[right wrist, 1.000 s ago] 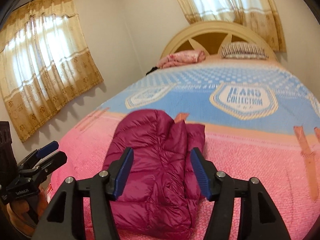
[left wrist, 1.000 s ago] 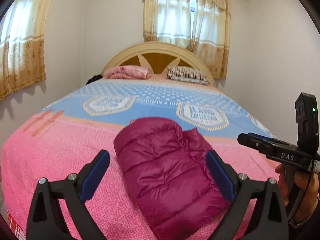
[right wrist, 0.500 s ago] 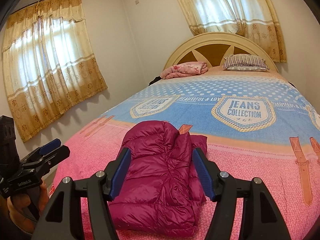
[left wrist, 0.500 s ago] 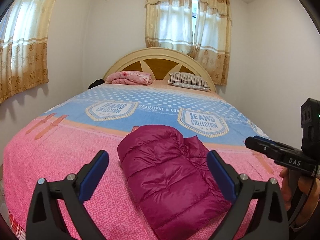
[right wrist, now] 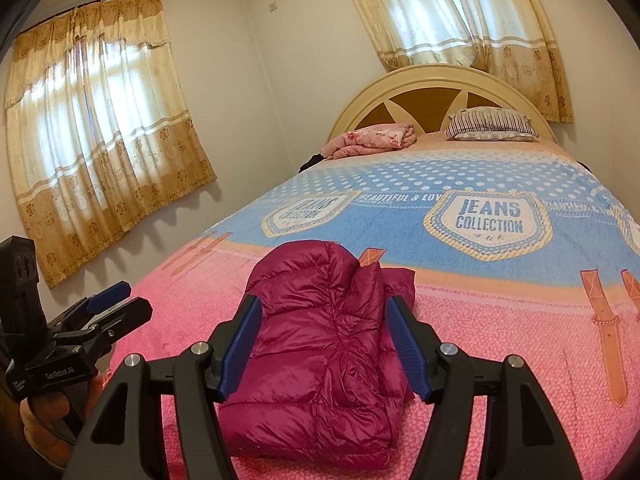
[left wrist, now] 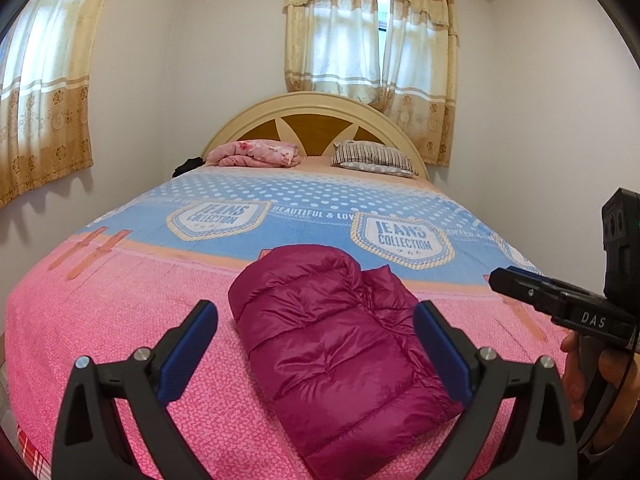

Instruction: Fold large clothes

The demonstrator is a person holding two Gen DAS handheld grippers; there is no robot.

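While both grippers hover above the bed's foot end, folded magenta quilted puffer jacket (left wrist: 340,344) lies on pink-and-blue printed bedspread (left wrist: 120,320), near its pink end. Left gripper (left wrist: 316,344) jaws wide apart, nothing between. Right gripper (right wrist: 324,344) jaws apart, holding nothing, jacket behind them. Pink floral blanket (left wrist: 256,153) and striped pillow (left wrist: 372,158) by the cream headboard (left wrist: 312,104).

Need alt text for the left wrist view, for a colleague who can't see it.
A folded magenta puffer jacket lies on the pink end of a bedspread, framed by the open left gripper, which holds nothing. The right gripper enters from the right edge; pillows sit by the headboard.
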